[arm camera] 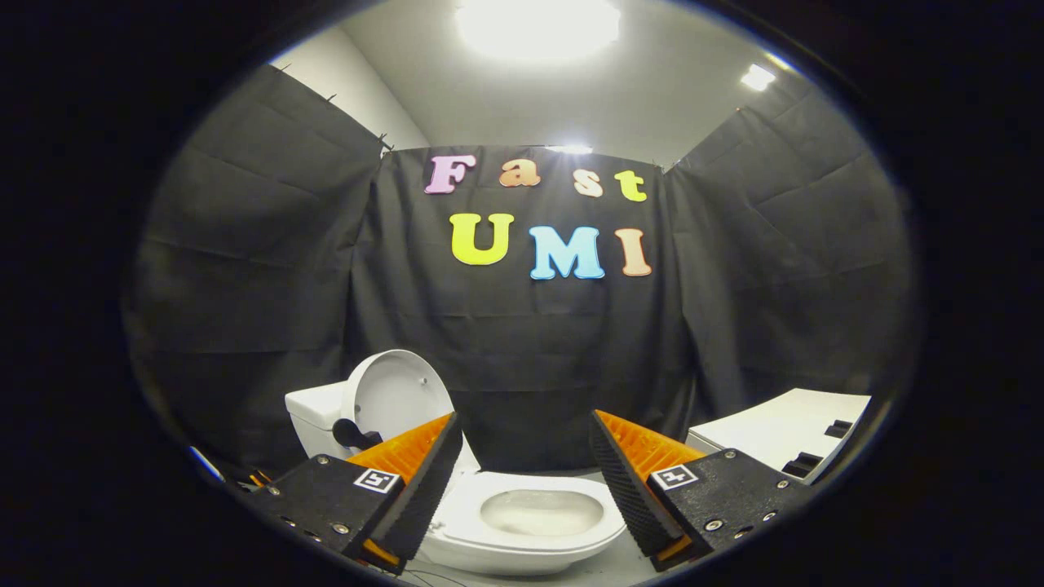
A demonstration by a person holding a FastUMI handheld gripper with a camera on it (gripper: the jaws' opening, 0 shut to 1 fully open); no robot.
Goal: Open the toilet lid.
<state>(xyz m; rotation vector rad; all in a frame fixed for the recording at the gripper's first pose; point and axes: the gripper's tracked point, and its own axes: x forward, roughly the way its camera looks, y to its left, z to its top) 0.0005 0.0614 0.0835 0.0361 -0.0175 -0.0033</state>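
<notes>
White, glossy toilet lid (397,393) at lower left of the frame, white tank (314,416) beside it, a small black piece at the hinge. White seat (534,514) and bowl at bottom centre, greyish inside. White cabinet (779,432) at lower right with black slots. Black, creased cloth wall (530,367) across the middle. Pale grey ceiling (652,90) at top with bright white lights. Black-and-white square markers on the black body of the claw (526,481), fingers spread wide, nothing between them.

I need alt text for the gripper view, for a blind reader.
A white toilet stands with its lid raised against the tank, seat down. The gripper is open, its fingers apart above the bowl. A white cabinet stands nearby.
</notes>
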